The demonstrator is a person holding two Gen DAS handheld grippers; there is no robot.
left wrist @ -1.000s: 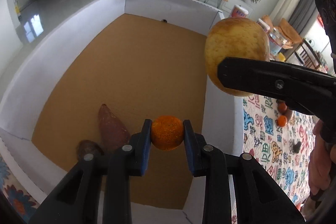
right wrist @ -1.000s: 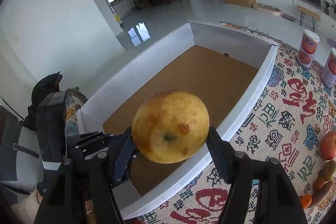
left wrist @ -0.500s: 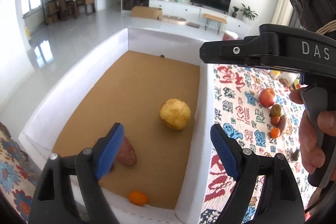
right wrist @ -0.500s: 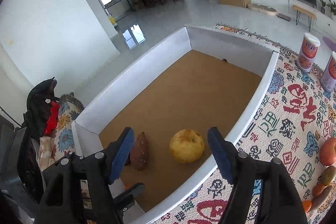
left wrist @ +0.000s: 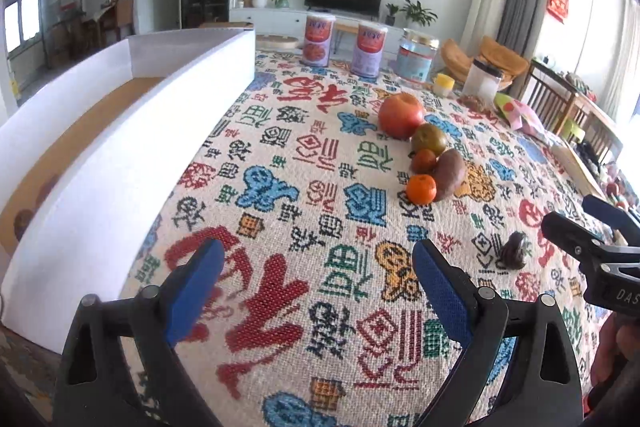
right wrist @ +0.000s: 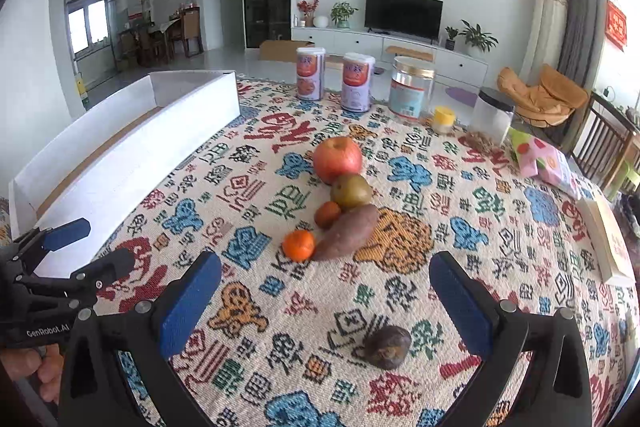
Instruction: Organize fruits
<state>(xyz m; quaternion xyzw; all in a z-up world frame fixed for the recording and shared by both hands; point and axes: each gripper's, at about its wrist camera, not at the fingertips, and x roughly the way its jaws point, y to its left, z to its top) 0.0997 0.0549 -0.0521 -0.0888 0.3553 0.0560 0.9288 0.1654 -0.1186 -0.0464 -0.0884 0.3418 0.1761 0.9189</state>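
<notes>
1. The left gripper (left wrist: 316, 291) hangs over the patterned cloth (left wrist: 280, 187) on the worktop; its blue fingers (left wrist: 194, 291) stand wide apart and hold nothing.
2. The right gripper (right wrist: 326, 301) hangs over the same cloth, its fingers (right wrist: 460, 307) also wide and holding nothing.
3. A row of produce lies ahead of both grippers: an apple (right wrist: 337, 159) farthest, then a green-brown fruit (right wrist: 351, 191), a small dark-orange fruit (right wrist: 327, 214), a sweet potato (right wrist: 347, 233) and an orange (right wrist: 298, 245) nearest. Neighbours in the row touch or almost touch.
4. A dark round thing (right wrist: 387, 346), maybe a nut or a dried fruit, lies alone close before the right gripper, well apart from the row.
5. The white box (left wrist: 120, 147) stands at the left on the cloth; its brown floor shows only partly.
6. Two cans (right wrist: 310, 74) and a jar (right wrist: 412, 93) stand at the far edge of the cloth.
</notes>
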